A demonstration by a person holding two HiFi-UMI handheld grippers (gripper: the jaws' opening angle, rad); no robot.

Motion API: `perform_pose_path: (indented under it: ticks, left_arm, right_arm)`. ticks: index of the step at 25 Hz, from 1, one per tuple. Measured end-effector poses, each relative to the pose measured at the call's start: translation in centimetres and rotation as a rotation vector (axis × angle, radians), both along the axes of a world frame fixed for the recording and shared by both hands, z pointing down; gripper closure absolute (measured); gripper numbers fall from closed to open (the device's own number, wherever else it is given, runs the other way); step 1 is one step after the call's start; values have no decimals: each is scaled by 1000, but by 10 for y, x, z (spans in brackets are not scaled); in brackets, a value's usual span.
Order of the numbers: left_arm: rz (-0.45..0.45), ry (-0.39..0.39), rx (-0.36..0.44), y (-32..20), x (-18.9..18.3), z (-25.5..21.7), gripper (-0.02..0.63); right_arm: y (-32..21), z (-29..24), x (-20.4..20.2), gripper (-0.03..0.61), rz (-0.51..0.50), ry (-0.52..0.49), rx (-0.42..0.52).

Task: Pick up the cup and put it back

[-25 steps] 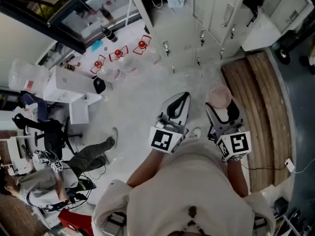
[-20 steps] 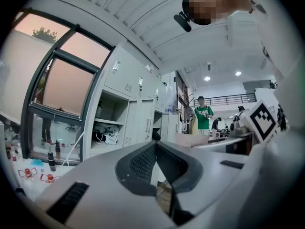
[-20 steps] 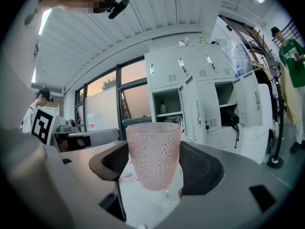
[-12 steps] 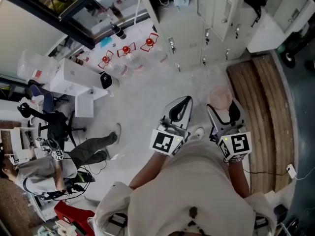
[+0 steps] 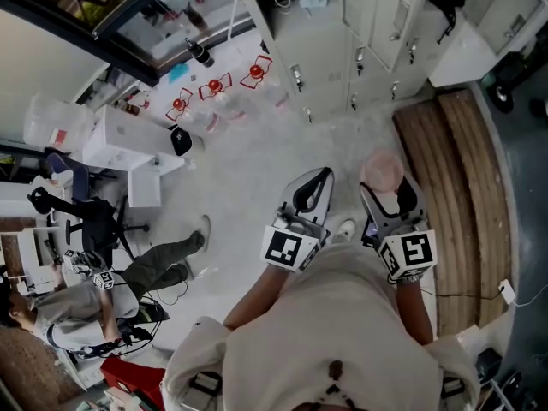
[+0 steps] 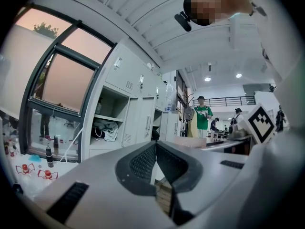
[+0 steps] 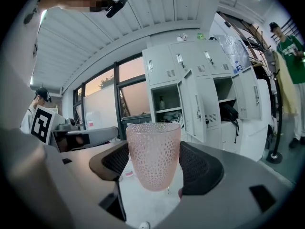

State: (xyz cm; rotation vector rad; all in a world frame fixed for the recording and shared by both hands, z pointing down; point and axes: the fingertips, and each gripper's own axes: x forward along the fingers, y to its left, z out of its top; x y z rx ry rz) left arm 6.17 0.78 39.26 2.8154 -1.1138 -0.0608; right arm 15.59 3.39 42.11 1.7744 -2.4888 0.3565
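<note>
A pink dimpled glass cup (image 7: pixel 153 154) stands upright between the black pads of my right gripper (image 7: pixel 155 162), which is shut on its lower half. From the head view the cup (image 5: pixel 382 169) shows rim-up at the tip of the right gripper (image 5: pixel 385 188), held in front of my body above the floor. My left gripper (image 5: pixel 312 187) is level with it, a little to the left. In the left gripper view its jaws (image 6: pixel 156 146) meet at the tips with nothing between them.
Grey lockers (image 5: pixel 377 32) stand ahead, one compartment open. A wooden platform (image 5: pixel 454 187) lies to the right. White boxes (image 5: pixel 120 144), red-capped items (image 5: pixel 214 88) and an office chair (image 5: pixel 81 221) are at the left, with a seated person (image 5: pixel 103 298) beyond.
Both grippers and the cup keep their places in front of me. Only the head view has drifted slightly over the room.
</note>
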Motion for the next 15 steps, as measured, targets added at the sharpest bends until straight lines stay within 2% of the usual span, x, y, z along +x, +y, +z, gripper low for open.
perform_pose_path:
  ticks: [10,15]
  left_arm:
    - [-1,27,-3,-99,-32,-4,604]
    - [36,48,8,-148,-47,-12,604]
  right_arm:
    - [-94,-1,-29,253,18,26,-11]
    - [-146,-5,-44,253,61,30,-3]
